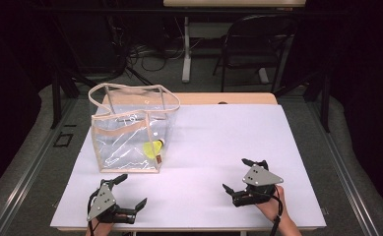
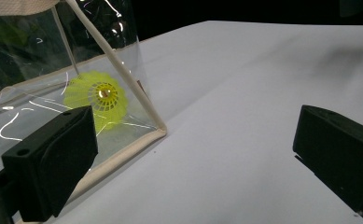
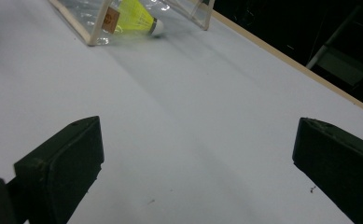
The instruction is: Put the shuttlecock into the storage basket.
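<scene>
- Shuttlecock [image 1: 153, 149]: yellow, lying on its side inside the bag [image 1: 130, 129], at the bottom corner nearest the left gripper [image 1: 124, 191]; cork end points away from that gripper.
- Bag: clear, tan-trimmed, standing upright with the mouth open at the top, just ahead of the left gripper.
- Left gripper: released, jaws wide, holding nothing, low over the worktop [image 1: 218, 147].
- Right gripper [image 1: 244, 176]: released, empty, well apart from the bag.
- Judgement: reach in from above through the mouth; steady the rim with the other gripper; pinch the skirt lightly, not the clear wall.
</scene>
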Tool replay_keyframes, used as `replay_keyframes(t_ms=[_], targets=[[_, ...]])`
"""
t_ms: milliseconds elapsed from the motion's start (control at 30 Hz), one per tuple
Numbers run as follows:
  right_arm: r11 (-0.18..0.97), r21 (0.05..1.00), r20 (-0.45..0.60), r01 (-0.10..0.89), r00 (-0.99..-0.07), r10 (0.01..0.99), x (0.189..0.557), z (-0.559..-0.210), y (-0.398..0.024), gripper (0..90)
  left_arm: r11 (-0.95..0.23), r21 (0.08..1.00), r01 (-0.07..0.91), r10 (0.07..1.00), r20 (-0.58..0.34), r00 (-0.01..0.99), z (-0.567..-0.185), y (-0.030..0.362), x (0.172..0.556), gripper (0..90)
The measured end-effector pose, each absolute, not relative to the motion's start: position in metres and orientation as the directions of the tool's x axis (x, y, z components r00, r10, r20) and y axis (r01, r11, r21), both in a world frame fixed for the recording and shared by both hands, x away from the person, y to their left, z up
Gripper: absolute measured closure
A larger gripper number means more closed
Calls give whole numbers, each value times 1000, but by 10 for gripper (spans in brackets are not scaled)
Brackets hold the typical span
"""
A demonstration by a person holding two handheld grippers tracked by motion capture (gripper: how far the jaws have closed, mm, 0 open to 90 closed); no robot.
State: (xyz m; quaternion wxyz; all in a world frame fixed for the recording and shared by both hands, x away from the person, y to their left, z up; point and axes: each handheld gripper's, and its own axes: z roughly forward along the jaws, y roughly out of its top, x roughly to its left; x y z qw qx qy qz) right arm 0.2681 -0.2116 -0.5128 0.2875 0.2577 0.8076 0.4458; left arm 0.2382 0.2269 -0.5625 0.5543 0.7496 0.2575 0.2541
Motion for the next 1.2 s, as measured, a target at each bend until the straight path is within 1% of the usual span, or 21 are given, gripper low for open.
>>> replay_keyframes(t_ms=[133, 367, 600, 900, 1200], targets=[[487, 860, -249, 153, -707, 661, 262, -520, -214, 0, -255, 961, 104, 667, 97, 738, -563, 227, 239, 0], [458, 878, -232, 139, -713, 662, 251, -527, -221, 0, -258, 961, 104, 666, 99, 739, -563, 227, 238, 0], [446, 888, -243, 113, -708, 664, 241, -532, -225, 0, -258, 961, 103, 664, 99, 741, -563, 227, 239, 0], [427, 898, -246, 103, -688, 683, 229, -537, -229, 0, -259, 961, 100, 659, 100, 746, -563, 226, 238, 0], [394, 913, -227, 108, -669, 708, 227, -538, -234, 0, -257, 962, 97, 662, 102, 743, -562, 226, 238, 0]])
